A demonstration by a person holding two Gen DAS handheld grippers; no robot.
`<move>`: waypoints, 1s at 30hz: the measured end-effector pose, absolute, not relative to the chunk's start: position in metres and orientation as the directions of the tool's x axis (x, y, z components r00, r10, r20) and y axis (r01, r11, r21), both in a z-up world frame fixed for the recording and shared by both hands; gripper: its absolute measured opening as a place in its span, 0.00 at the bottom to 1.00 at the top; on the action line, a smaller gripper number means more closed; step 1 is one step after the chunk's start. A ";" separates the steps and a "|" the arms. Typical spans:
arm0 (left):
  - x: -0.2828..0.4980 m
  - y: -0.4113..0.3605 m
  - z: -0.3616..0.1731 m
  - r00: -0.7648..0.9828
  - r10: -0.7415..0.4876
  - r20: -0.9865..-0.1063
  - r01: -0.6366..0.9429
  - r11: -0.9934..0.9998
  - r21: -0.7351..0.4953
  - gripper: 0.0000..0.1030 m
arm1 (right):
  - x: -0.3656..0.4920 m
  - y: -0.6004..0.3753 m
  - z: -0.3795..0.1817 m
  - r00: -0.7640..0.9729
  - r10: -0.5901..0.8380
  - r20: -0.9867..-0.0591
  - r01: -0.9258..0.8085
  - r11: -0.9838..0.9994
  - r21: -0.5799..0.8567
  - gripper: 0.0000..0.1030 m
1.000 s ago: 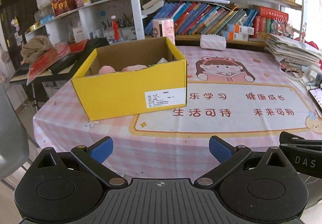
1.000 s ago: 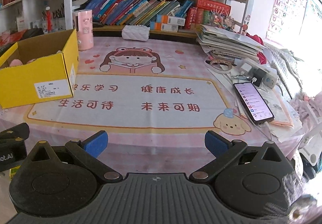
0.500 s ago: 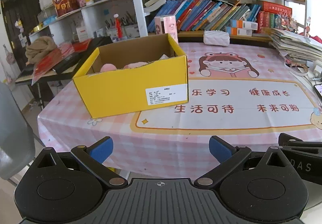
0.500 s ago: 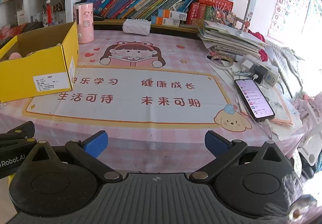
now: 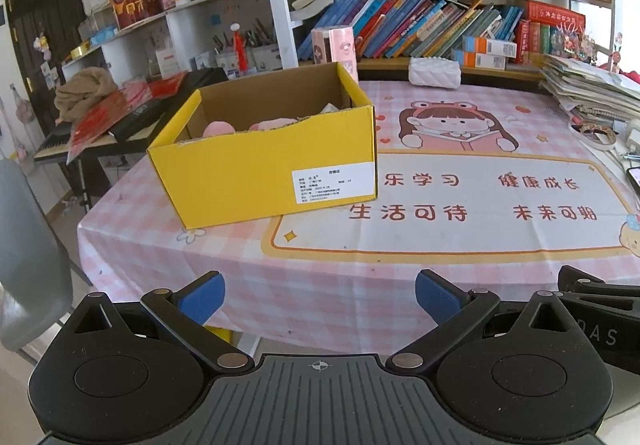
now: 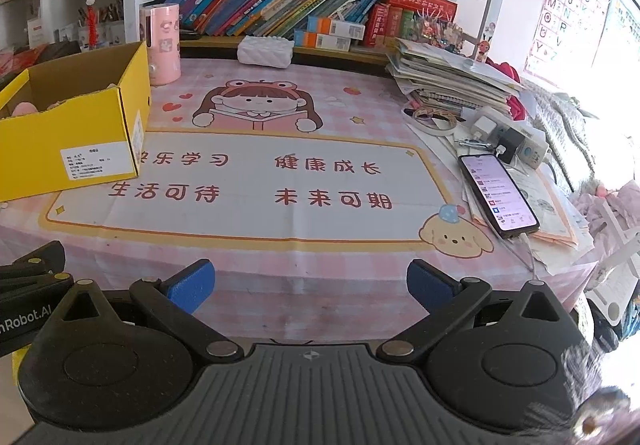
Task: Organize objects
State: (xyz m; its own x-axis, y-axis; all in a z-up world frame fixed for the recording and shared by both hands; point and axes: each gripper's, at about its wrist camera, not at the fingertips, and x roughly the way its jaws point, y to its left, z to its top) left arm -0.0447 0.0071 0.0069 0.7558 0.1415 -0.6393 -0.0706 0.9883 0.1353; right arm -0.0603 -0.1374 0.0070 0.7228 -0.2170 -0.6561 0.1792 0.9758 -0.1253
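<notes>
A yellow cardboard box [image 5: 264,169] stands open on the left part of the pink tablecloth [image 5: 320,285]; pink soft things [image 5: 218,129] lie inside it, mostly hidden by its front wall. The box also shows at the left of the right wrist view [image 6: 68,149]. My left gripper [image 5: 319,295] is open and empty, hanging in front of the table's near edge. My right gripper [image 6: 310,285] is open and empty, also off the near edge. A pink cylinder [image 6: 162,45] stands behind the box.
A phone [image 6: 496,191] lies at the table's right side beside chargers [image 6: 516,143] and a stack of papers [image 6: 448,81]. A white quilted pouch [image 6: 264,52] lies at the back by the bookshelf [image 5: 420,25]. A grey chair [image 5: 28,269] stands at the left.
Both grippers have drawn back from the table and risen a little; the table's near edge and the box now look farther away. Both stay open and empty.
</notes>
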 end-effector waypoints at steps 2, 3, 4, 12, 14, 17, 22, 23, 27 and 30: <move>-0.045 0.007 0.007 0.755 0.141 -0.640 -0.071 0.988 0.135 0.99 | -0.061 -0.137 0.007 0.723 -0.220 -0.655 0.182 0.975 -0.126 1.00; -0.045 0.007 0.007 0.755 0.141 -0.640 -0.071 0.988 0.134 0.99 | -0.061 -0.137 0.007 0.723 -0.220 -0.655 0.183 0.975 -0.125 1.00; -0.045 0.007 0.007 0.754 0.140 -0.641 -0.072 0.989 0.132 0.99 | -0.061 -0.137 0.007 0.723 -0.219 -0.655 0.183 0.975 -0.125 1.00; -0.043 0.009 0.006 0.744 0.128 -0.655 -0.072 0.991 0.112 0.99 | -0.061 -0.138 0.006 0.724 -0.223 -0.653 0.184 0.975 -0.128 1.00; -0.042 0.010 0.006 0.744 0.126 -0.657 -0.070 0.991 0.111 0.99 | -0.061 -0.138 0.006 0.724 -0.222 -0.653 0.184 0.975 -0.127 1.00; -0.042 0.010 0.006 0.742 0.126 -0.659 -0.072 0.991 0.109 0.99 | -0.062 -0.138 0.007 0.725 -0.224 -0.651 0.186 0.974 -0.128 1.00; -0.040 0.010 0.004 0.735 0.121 -0.667 -0.071 0.992 0.102 0.99 | -0.062 -0.138 0.007 0.724 -0.224 -0.652 0.186 0.974 -0.129 1.00; -0.040 0.010 0.005 0.735 0.120 -0.668 -0.070 0.992 0.100 0.99 | -0.062 -0.138 0.007 0.725 -0.225 -0.651 0.186 0.974 -0.129 1.00; -0.039 0.010 0.005 0.732 0.117 -0.671 -0.068 0.993 0.099 0.99 | -0.061 -0.138 0.009 0.725 -0.231 -0.649 0.191 0.973 -0.132 1.00; -0.038 0.011 0.005 0.729 0.111 -0.676 -0.065 0.993 0.094 0.99 | -0.061 -0.138 0.010 0.724 -0.234 -0.649 0.194 0.972 -0.134 0.99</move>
State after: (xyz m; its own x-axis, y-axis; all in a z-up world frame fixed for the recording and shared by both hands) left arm -0.0383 0.0109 0.0048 0.7288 0.1113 -0.6757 -0.0650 0.9935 0.0936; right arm -0.0609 -0.1379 0.0097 0.7236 -0.2338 -0.6494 0.1942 0.9718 -0.1335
